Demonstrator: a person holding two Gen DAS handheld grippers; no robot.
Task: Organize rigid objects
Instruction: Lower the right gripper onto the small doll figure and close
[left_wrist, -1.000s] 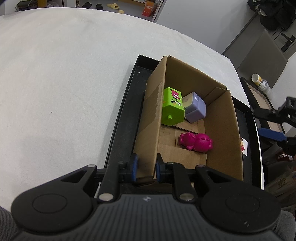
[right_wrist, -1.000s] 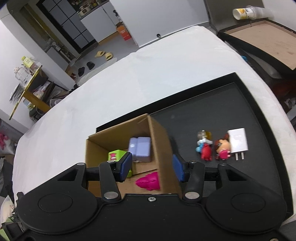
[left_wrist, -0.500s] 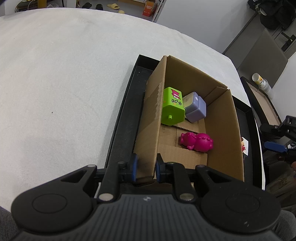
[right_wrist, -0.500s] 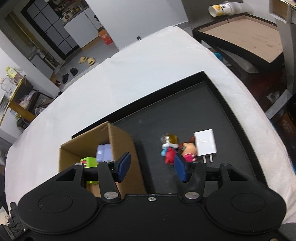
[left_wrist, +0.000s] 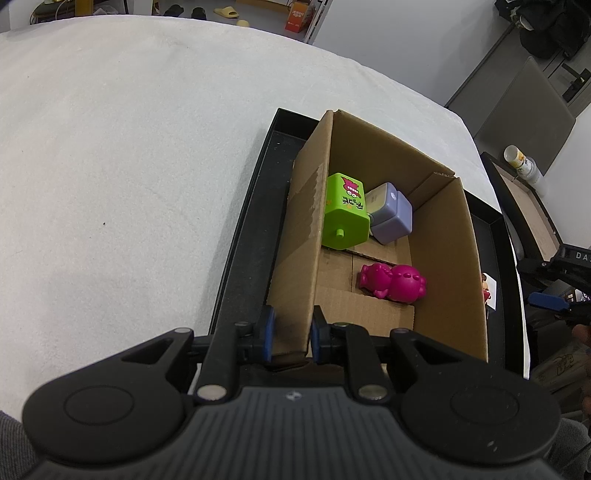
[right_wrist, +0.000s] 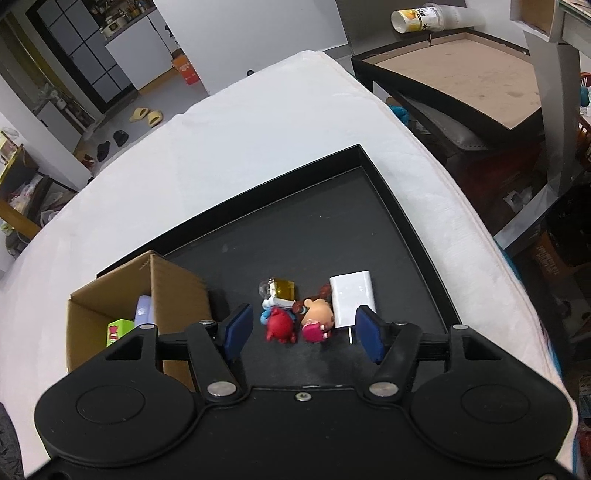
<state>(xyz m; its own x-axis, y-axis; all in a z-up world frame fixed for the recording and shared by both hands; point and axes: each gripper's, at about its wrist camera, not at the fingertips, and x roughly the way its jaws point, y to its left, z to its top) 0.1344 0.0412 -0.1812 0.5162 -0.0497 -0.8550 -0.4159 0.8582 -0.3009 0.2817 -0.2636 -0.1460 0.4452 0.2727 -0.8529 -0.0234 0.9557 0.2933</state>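
Note:
My left gripper is shut on the near left wall of an open cardboard box that stands on a black tray. Inside lie a green block toy, a lilac box and a magenta pig figure. My right gripper is open and empty above the tray, over a red figure, a pink pig figure, a white charger and a small amber bottle. The box also shows in the right wrist view.
The tray lies on a white padded table. Beyond the table's right edge stand a black-framed side table with a paper cup and a grey chair. The right gripper shows at the left view's right edge.
My right gripper has moved right, from over the box to over the small toys and charger on the tray. The left gripper has kept its hold on the box wall.

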